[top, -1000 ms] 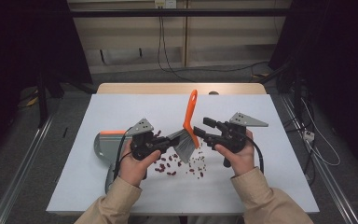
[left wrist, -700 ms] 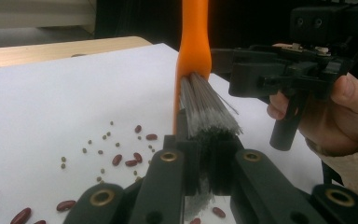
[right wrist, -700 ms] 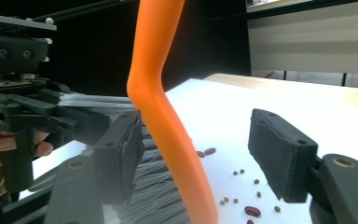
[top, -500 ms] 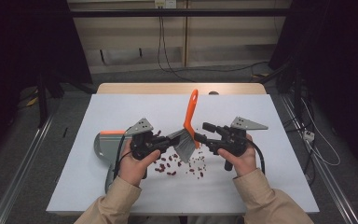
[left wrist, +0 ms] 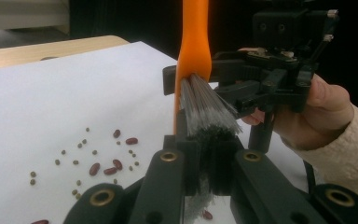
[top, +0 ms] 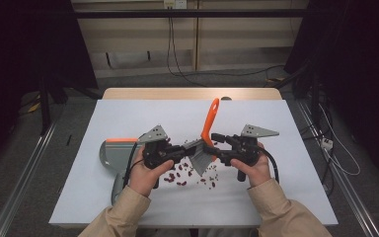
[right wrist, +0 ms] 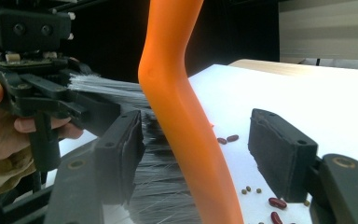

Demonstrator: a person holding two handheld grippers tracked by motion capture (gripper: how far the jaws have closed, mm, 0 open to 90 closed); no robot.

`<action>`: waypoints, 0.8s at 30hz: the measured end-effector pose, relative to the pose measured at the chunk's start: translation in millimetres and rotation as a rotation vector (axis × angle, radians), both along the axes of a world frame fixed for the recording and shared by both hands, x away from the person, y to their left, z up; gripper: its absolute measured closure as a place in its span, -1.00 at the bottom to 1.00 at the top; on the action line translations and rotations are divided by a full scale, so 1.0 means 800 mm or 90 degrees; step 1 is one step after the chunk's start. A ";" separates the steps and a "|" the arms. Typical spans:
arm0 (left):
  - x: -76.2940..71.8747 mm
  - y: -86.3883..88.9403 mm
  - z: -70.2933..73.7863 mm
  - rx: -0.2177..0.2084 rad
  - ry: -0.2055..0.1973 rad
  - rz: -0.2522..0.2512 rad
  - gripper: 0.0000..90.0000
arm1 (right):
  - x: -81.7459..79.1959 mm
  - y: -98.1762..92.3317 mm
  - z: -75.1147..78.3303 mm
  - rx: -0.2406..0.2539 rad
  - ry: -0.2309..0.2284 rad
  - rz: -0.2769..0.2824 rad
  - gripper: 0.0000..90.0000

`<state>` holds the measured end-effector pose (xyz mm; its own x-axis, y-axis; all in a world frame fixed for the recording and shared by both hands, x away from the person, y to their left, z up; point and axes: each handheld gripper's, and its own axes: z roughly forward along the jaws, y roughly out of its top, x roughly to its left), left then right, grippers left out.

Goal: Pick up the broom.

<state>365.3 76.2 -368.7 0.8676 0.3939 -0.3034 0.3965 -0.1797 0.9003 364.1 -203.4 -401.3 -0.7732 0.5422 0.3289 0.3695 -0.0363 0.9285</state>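
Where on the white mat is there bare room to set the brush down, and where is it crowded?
Bare: the far strip of the white mat beyond the brush, and the mat's right side past the right gripper. Crowded: the middle near the hands, strewn with beans, and the left edge, where the grey dustpan lies beside the left gripper.

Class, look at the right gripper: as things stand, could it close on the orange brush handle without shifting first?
Probably yes. The brush handle already stands between the right gripper's open jaws, with nothing between it and either pad. The left gripper is shut on the bristles, steadying the brush.
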 end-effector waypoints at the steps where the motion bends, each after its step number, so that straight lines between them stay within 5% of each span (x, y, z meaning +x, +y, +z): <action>1: 0.000 0.000 0.001 0.002 -0.001 -0.002 0.90 | 0.000 0.000 0.000 0.000 0.001 0.002 -0.21; 19: 0.008 0.002 0.001 -0.020 -0.007 -0.053 0.90 | 0.003 0.001 -0.004 0.006 0.001 0.051 -0.22; 24: 0.010 0.004 -0.001 -0.032 -0.004 -0.056 0.90 | 0.003 0.002 -0.006 -0.003 -0.004 0.083 0.10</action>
